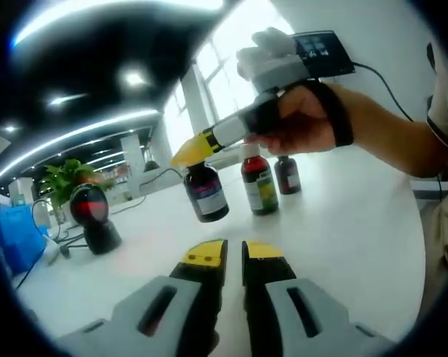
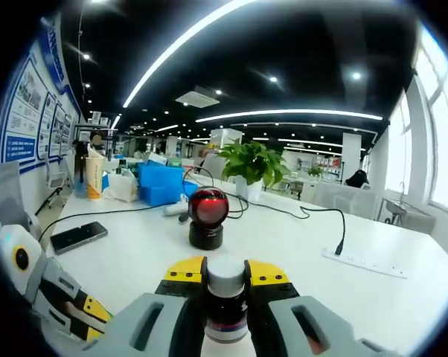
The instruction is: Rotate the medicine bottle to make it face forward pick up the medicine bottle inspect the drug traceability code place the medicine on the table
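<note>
A dark medicine bottle (image 2: 225, 301), likely rigid glass and slippery, is gripped below its white cap by the right tool (image 2: 225, 274), tilted above the white desk (image 2: 298, 253) near the scanner (image 2: 208, 216); the left tool (image 1: 234, 253) is seen nearly closed, empty.

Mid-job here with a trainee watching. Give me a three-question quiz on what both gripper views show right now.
1. True or false: the right gripper is shut on a medicine bottle.
2. How many medicine bottles stand on the white table in the left gripper view, not counting the held one? A) one B) two C) four
3. Fill in: ahead of the held bottle sits a barcode scanner with a ___ head.

Key: 1 true; 2 B; 3 red. The left gripper holds nothing, jaws nearly together.
</note>
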